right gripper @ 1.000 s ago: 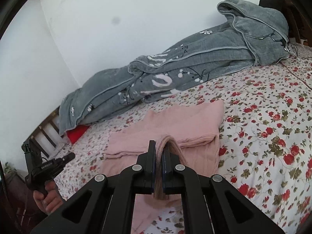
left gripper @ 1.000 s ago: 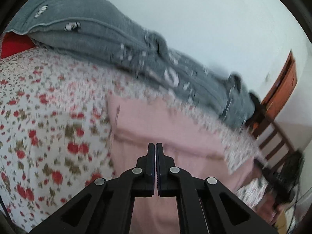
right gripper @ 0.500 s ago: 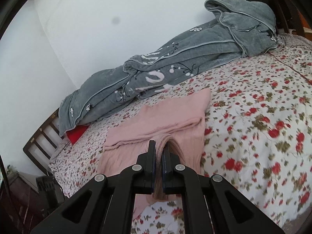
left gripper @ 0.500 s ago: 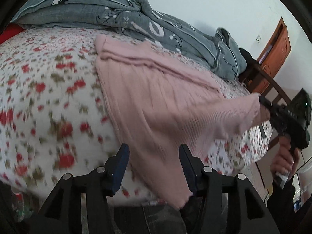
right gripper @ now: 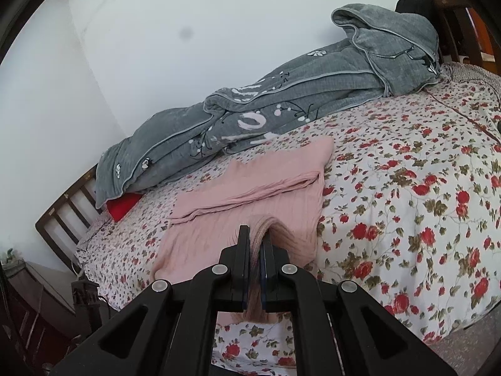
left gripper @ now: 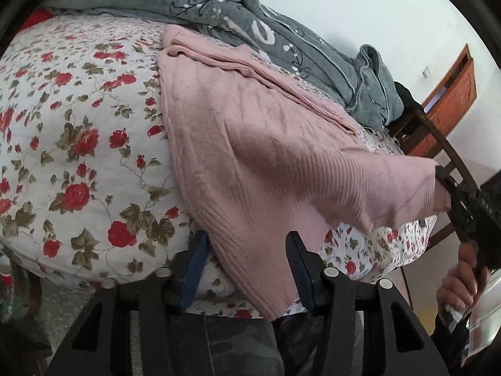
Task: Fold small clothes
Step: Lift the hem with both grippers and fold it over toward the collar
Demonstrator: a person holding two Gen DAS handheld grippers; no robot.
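Now: pink sweater (left gripper: 250, 144) lies on the bed (left gripper: 72, 144), sleeves already folded across its far part, hem end hanging over the near bed edge. Right tool (right gripper: 255, 244) is clenched on one hem corner, cloth bunched between the pads and lifted clear of the bed; from the left view that corner is stretched out sideways in the air. Left tool (left gripper: 245, 257) stands parted around the other hem corner, which droops over the bed edge between the pads. Its jaws have just been closing, but the pads do not yet press the knit.

Step in hand, as I judge it: take the second hem corner, then carry both up over the body.
- Bite well onto the ribbed hem, not the very tip, so the thick knit does not slip out.
- Catch both layers; a single layer would peel the front from the back.
- Match the right tool's height before lifting, keep the hem taut between the two, and lay it level with the folded sleeves.

Edges and room:
- Near bed edge runs right under the left tool; the corner hangs past it, so pinch from below the edge line.
- Grey quilt (right gripper: 281, 106) is heaped along the wall just beyond the sweater's far edge; little spare there.
- Open floral sheet lies to the right of the sweater.
- Wooden bed frame (right gripper: 65, 206) is well apart at the left end.
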